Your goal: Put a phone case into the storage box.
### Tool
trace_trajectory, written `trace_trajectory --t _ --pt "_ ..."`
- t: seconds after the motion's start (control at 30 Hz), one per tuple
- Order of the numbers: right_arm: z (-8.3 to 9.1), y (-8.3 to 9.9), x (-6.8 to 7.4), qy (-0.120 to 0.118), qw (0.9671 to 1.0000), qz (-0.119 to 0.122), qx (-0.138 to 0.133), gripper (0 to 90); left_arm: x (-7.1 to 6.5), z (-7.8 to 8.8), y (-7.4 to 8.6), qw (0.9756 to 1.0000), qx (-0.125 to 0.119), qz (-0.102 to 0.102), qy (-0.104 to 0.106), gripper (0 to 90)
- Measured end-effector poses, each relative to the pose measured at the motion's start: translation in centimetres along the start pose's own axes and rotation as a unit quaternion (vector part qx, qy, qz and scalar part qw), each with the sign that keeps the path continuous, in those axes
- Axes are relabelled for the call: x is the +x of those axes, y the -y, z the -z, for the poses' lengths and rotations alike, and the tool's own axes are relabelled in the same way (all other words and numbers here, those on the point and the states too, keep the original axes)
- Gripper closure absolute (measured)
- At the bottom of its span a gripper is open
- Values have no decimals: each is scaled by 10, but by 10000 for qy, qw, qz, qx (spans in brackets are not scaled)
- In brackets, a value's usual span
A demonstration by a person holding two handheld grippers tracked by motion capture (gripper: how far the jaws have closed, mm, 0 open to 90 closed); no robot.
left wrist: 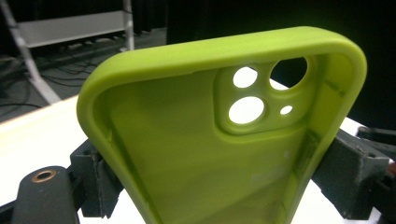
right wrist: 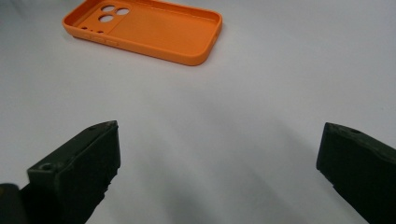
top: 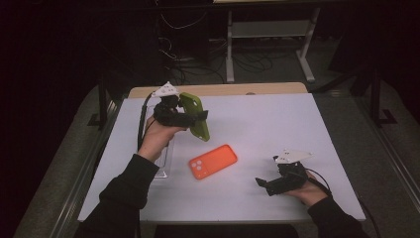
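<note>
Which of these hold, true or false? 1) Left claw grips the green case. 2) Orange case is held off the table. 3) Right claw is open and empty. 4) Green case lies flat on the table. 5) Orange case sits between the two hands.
1) The left claw grips the green case across its sides: true.
2) False: the orange case lies flat on the table.
3) The right claw stands open with nothing between its jaws: true.
4) False: it is held up off the table, tilted.
5) True.
</note>
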State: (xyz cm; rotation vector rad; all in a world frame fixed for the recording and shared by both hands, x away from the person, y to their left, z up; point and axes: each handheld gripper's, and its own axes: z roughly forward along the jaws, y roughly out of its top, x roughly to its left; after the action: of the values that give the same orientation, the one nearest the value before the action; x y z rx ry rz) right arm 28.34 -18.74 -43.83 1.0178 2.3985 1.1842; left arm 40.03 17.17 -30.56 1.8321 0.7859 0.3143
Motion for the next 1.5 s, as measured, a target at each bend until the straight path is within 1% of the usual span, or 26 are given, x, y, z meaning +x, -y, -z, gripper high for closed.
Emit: trace_trajectory --t 0.17,0.23,0.33,0.43,0.53,0.57,0.67,0.7,0.77,0.8,0.83,0.87,0.93,1.0,1.03,1.07,1.1,1.13,1.17,1.2,1.27,1.3,1.37,1.43,1.47,1.5 --pt "1 0 0 -47 10000 -48 -14 0 12 4 -13 9997 -53 -20 -242 143" --pt "1 0 0 -58 10000 -57 -22 0 19 5 -18 9992 -43 -44 -383 143" --pt "1 0 0 -45 10000 -61 -17 0 30 8 -24 9983 -96 36 -567 143" --pt "1 -1 0 -55 10000 -48 -22 0 41 9 -28 9966 -70 3 -824 143" --pt "1 -1 0 -56 10000 -46 -26 0 49 9 -32 9947 -40 -6 -1029 143" --pt "1 -1 0 -60 10000 -49 -26 0 53 9 -33 9934 -25 -8 -1143 143" --pt "2 -1 0 -43 10000 -51 -52 0 62 8 -35 9912 -40 50 -1321 143" --pt "2 -1 0 -48 10000 -59 -55 0 64 7 -36 9896 -62 71 -1433 143" --pt "2 -1 1 -56 9999 -60 -65 0 69 6 -36 9875 -72 102 -1572 143" --pt "2 -1 0 -41 10000 -9 -65 0 71 5 -36 9864 -87 104 -1638 143" --pt "2 -1 0 -56 10000 -23 -72 0 74 4 -35 9839 -58 68 -1784 143" --pt "2 -1 0 -57 10000 -22 -69 0 76 3 -34 9821 -23 69 -1882 143" --pt "3 -1 0 -54 10000 -47 -65 0 81 1 -31 9795 19 105 -2013 143" --pt "3 -1 0 -58 9999 -50 -65 0 86 0 -29 9761 63 144 -2167 143" --pt "3 -1 0 -60 10000 -50 -60 0 90 0 -27 9739 61 192 -2261 143" --pt "3 -1 0 -59 10000 -44 -58 0 93 0 -26 9722 85 198 -2333 143" --pt "3 -1 0 -58 10000 -33 -62 0 95 -1 -25 9711 77 208 -2376 143" --pt "3 -1 0 -59 10000 -36 -64 0 98 -2 -22 9690 57 264 -2457 143" --pt "3 -1 0 -59 10000 -41 -63 0 101 -2 -20 9668 109 245 -2539 143" --pt "3 -1 0 -59 10000 -51 -60 0 104 -3 -18 9653 128 280 -2595 143" --pt "3 -1 0 -60 10000 -53 -57 0 108 -4 -15 9632 117 398 -2656 142" --pt "3 -1 0 -65 9999 -54 -58 0 111 -5 -12 9612 146 383 -2729 142" --pt "3 -1 0 -74 9999 -44 -63 0 114 -8 -7 9549 229 354 -2941 142" --pt "3 -1 0 -76 9999 -43 -60 0 119 -10 -2 9538 225 476 -2958 142" --pt "3 -1 0 -82 9999 -55 -54 0 121 -11 1 9524 259 514 -2994 142" --pt "3 -1 0 -81 9999 -58 -52 0 123 -12 2 9519 316 498 -3007 142"
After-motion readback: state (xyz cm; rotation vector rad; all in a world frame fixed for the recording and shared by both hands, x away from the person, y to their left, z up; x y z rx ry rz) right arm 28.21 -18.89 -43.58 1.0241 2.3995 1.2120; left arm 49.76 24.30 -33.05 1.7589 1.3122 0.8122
